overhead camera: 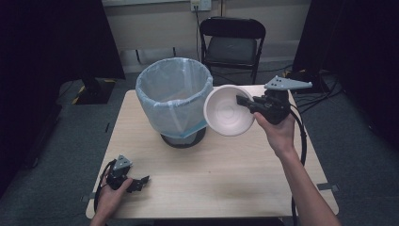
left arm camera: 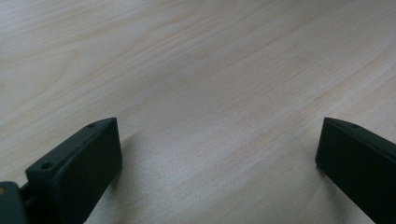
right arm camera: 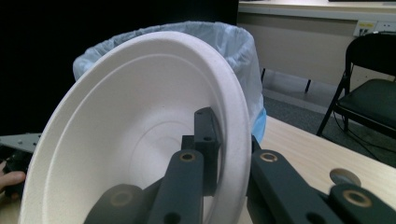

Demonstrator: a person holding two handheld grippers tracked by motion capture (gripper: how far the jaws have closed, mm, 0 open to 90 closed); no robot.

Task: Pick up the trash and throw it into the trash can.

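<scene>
A white paper bowl (overhead camera: 227,110) hangs tilted above the table, right beside the bin (overhead camera: 173,96) lined with a pale blue bag. My right gripper (overhead camera: 244,102) is shut on the bowl's rim, one jaw inside and one outside, as the right gripper view shows on the bowl (right arm camera: 135,135) in front of the bin (right arm camera: 243,51). My left gripper (overhead camera: 141,182) rests low at the table's near left corner. Its jaws stand wide apart over bare wood (left arm camera: 210,93) with nothing between them.
The bin stands on a dark round base at the middle back of the wooden table (overhead camera: 226,179). A black folding chair (overhead camera: 231,42) sits behind the table. Dark curtains hang at both sides. Cables lie on the floor at the right.
</scene>
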